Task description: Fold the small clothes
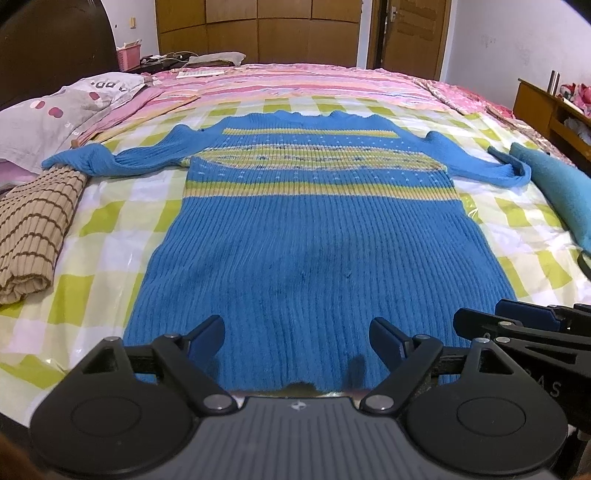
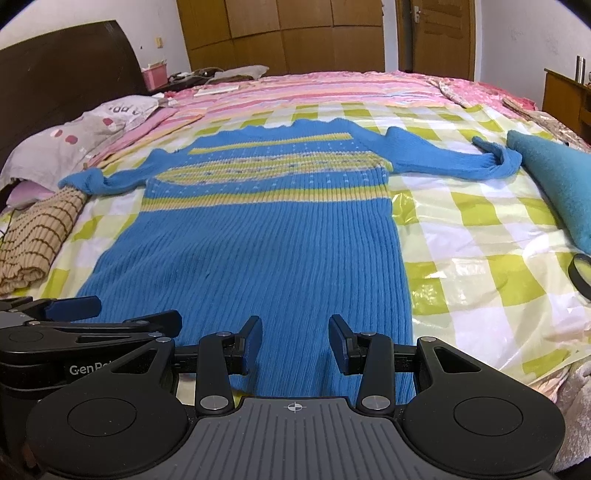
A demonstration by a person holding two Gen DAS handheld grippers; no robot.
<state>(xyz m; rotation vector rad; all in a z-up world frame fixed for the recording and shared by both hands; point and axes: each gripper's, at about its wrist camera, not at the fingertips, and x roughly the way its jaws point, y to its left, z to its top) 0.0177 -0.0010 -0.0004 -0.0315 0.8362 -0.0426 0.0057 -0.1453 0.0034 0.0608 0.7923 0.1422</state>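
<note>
Lying flat on the bed's checked cover [image 1: 110,236], the blue knitted sweater [image 1: 314,236] is seen with both sleeves spread and its hem nearest the cameras. The left hand-held gripper [image 1: 297,338] is held spread above the hem, nothing pinched. The right hand-held gripper [image 2: 295,341] is likewise spread over the hem, apart from the knit. A folded striped garment [image 1: 33,236] is noted at the left.

We see a bedroom with white walls [image 2: 74,14]. A bed [image 1: 332,85] fills most of the view, spread with pink stripes far off and a green check cloth [image 2: 480,229] nearer. Its dark headboard [image 2: 66,62] stands left. Far back are a wooden wardrobe [image 1: 258,26] and a door [image 2: 436,33]. A wooden cabinet [image 1: 535,103] stands right.
</note>
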